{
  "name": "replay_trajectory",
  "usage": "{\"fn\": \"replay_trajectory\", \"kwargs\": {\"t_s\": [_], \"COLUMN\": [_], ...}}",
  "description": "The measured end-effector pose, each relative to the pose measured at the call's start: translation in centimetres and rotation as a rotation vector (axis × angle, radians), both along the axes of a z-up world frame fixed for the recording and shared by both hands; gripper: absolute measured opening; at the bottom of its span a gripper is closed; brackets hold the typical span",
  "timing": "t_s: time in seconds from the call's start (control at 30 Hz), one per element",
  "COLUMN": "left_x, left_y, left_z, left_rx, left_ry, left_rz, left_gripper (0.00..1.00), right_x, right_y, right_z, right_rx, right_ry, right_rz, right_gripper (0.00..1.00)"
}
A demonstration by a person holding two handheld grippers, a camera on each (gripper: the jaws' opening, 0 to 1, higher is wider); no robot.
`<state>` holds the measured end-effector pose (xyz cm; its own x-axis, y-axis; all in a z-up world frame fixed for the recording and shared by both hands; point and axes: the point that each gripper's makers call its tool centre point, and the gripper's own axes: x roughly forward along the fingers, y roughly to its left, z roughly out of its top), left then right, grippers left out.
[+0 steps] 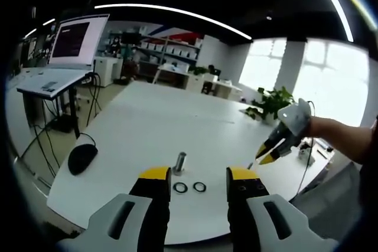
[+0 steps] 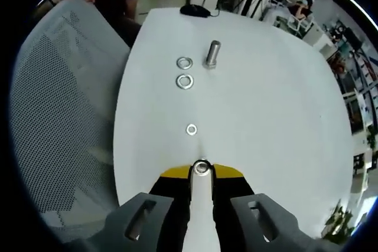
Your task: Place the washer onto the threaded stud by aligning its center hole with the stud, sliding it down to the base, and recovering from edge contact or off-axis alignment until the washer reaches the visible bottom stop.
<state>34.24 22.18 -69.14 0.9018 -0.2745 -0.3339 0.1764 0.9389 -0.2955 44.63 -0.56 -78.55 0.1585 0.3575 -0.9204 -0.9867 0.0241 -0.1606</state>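
Broadly, a big white table (image 1: pixel 147 122) takes up most of the left gripper view, with a desk and monitor (image 1: pixel 75 41) standing beyond its far left corner. In the right gripper view a grey mesh chair back (image 2: pixel 59 104) sits just off the table's left edge. A black mouse (image 1: pixel 81 157) lies near the table's left edge.

The left gripper (image 1: pixel 199 182) hovers at the near edge with its jaws wide apart and nothing between them. The right gripper (image 2: pixel 202 172) has its jaws closed almost together on a washer (image 2: pixel 202 167), pinched at the yellow tips; in the left gripper view it comes in from the right, held by a hand (image 1: pixel 322 128) above the table.

The stud (image 1: pixel 179 162) stands upright near the middle of the near edge. Two rings (image 1: pixel 180 187) lie flat just beside it, side by side and close together. A smaller ring (image 2: pixel 191 128) lies alone, between that pair and the right gripper.
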Motion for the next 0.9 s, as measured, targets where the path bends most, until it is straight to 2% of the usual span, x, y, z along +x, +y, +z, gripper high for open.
{"fn": "replay_trajectory", "kwargs": {"t_s": [0.23, 0.9], "left_x": [0.0, 0.1], "left_y": [0.0, 0.1], "left_z": [0.0, -0.1], "left_rx": [-0.001, -0.001], "left_ry": [-0.001, 0.003], "left_rz": [-0.001, -0.001], "left_gripper": [0.35, 0.35], "right_x": [1.0, 1.3], "right_y": [-0.1, -0.3], "right_z": [-0.6, -2.5], "right_rx": [-0.024, -0.066], "right_ry": [-0.019, 0.019], "right_rz": [-0.004, -0.009], "right_gripper": [0.13, 0.13]}}
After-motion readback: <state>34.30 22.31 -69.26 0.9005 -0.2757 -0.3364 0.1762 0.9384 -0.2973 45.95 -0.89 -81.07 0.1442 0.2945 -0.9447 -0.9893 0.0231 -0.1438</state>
